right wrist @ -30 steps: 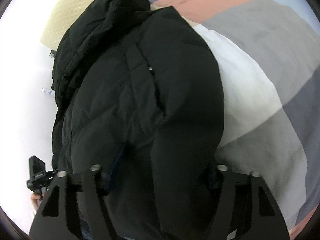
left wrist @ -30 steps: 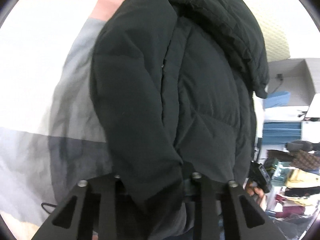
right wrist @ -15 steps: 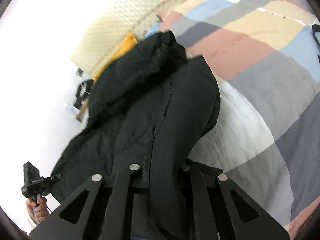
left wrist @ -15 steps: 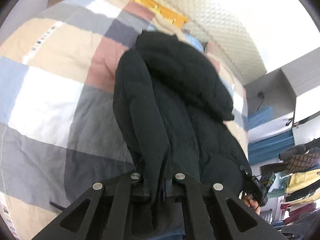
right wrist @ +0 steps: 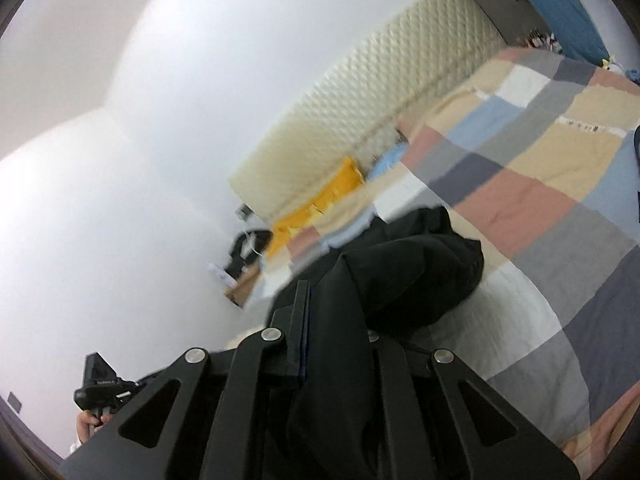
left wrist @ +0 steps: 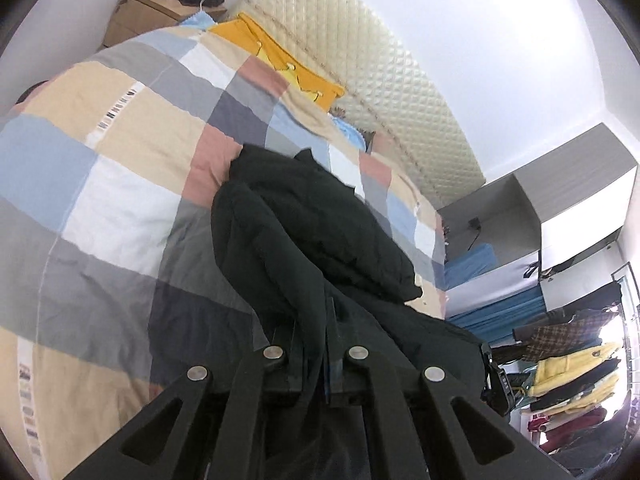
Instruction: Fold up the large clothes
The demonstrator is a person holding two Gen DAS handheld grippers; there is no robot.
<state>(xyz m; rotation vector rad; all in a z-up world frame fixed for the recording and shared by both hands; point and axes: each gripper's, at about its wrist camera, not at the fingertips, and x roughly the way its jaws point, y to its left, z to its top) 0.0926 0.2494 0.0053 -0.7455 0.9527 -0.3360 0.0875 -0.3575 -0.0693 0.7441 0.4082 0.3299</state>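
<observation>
A black padded jacket (left wrist: pixel 320 236) hangs from both grippers above a bed with a patchwork quilt (left wrist: pixel 112 184). My left gripper (left wrist: pixel 314 344) is shut on a fold of the jacket's lower edge. The jacket's hood end trails forward onto the quilt. In the right wrist view the jacket (right wrist: pixel 404 280) drapes over my right gripper (right wrist: pixel 332 320), which is shut on the fabric; its right finger is hidden under the cloth. The other gripper shows at the lower left of that view (right wrist: pixel 100 384), held in a hand.
A quilted cream headboard (left wrist: pixel 380 92) and a yellow pillow (left wrist: pixel 288 64) lie at the far end of the bed. A wooden nightstand (left wrist: pixel 148 12) stands at the far left. A wardrobe and a rack of hanging clothes (left wrist: pixel 568 364) stand on the right.
Both grippers closed on the jacket's lower edge and lifted, tilting upward. The jacket rose from lying spread flat to hanging bunched, and more of the room came into view.
</observation>
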